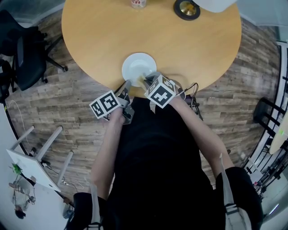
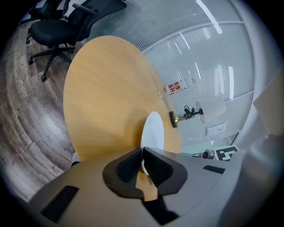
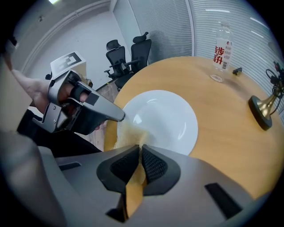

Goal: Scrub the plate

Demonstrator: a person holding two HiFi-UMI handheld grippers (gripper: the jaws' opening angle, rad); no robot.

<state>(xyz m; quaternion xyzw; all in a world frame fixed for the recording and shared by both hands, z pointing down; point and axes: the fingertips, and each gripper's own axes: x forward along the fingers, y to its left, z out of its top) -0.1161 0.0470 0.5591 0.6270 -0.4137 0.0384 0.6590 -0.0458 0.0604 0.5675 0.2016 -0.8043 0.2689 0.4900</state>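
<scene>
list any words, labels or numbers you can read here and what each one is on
Bottle: red characters on its label, too blurred to read.
Marker cubes: black-and-white square patterns only, no words or numbers.
No other text shows.

Bottle [image 1: 138, 3] half beyond top edge
</scene>
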